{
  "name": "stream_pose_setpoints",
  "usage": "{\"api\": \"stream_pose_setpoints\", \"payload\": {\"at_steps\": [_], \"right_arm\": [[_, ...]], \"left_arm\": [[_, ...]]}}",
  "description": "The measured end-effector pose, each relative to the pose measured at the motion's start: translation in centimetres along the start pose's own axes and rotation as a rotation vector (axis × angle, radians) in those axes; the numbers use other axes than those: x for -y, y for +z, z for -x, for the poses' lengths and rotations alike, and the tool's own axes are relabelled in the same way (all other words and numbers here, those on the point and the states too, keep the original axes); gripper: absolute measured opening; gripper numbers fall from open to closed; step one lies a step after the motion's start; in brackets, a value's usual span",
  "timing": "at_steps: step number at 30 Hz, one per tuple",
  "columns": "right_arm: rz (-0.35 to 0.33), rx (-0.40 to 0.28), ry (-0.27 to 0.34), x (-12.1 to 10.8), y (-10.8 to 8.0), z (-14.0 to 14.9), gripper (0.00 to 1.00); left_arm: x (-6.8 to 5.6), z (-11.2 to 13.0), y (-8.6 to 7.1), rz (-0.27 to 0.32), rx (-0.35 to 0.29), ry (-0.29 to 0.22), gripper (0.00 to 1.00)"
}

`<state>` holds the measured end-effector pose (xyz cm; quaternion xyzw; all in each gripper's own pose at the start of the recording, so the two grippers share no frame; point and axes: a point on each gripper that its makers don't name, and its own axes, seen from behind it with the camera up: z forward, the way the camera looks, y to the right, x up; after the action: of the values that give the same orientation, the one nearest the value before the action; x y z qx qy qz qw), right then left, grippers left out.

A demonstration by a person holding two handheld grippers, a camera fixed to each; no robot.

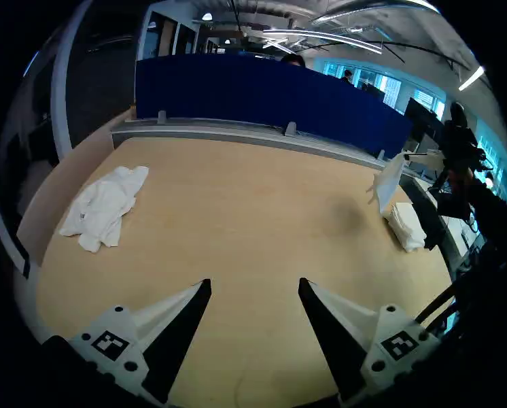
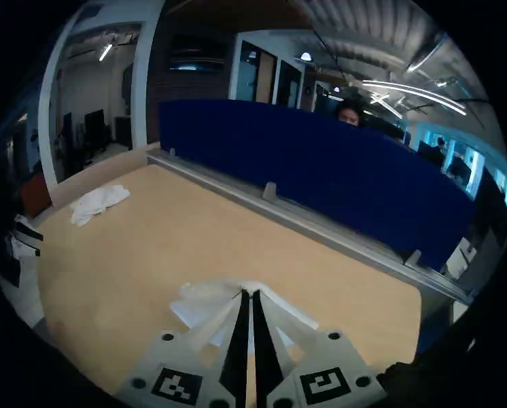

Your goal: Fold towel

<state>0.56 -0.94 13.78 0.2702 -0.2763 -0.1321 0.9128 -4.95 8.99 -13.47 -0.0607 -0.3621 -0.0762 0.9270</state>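
The left gripper view looks across the whole pale wooden table point(image 1: 253, 204). The left gripper point(image 1: 253, 282) hangs over bare wood with its fingers spread wide and nothing between them. Far off to the right of those fingers, the right gripper point(image 1: 416, 158) holds up a white towel point(image 1: 389, 180). The towel hangs as a thin, smooth flap, its long axis running down from the gripper towards a folded pile point(image 1: 406, 228) of white cloth on the table edge. Ahead and left of the left fingers lies a crumpled towel point(image 1: 104, 207), soft and lumpy, its length running away from the fingers.

The right gripper view gives the close side of that hold. The right gripper point(image 2: 249, 294) has its black-faced fingers drawn together, and the white towel point(image 2: 209, 292) is pinched at their tips, bunching to the left of them. A flatter white layer lies just under it; whether that is the same towel cannot be told. Far ahead and left sits the crumpled towel point(image 2: 98, 202), and a blue fabric partition point(image 2: 321, 163) on a grey rail point(image 2: 287, 207) lines the table's far edge.
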Motion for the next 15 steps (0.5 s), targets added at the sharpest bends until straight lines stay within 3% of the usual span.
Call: {"api": "stream_pose_setpoints", "payload": {"at_steps": [15], "right_arm": [[0.099,0.027,0.035,-9.5,-1.4,1.0,0.03]], "left_arm": [[-0.7,0.2,0.4,-0.016,0.014,0.005,0.95]]}}
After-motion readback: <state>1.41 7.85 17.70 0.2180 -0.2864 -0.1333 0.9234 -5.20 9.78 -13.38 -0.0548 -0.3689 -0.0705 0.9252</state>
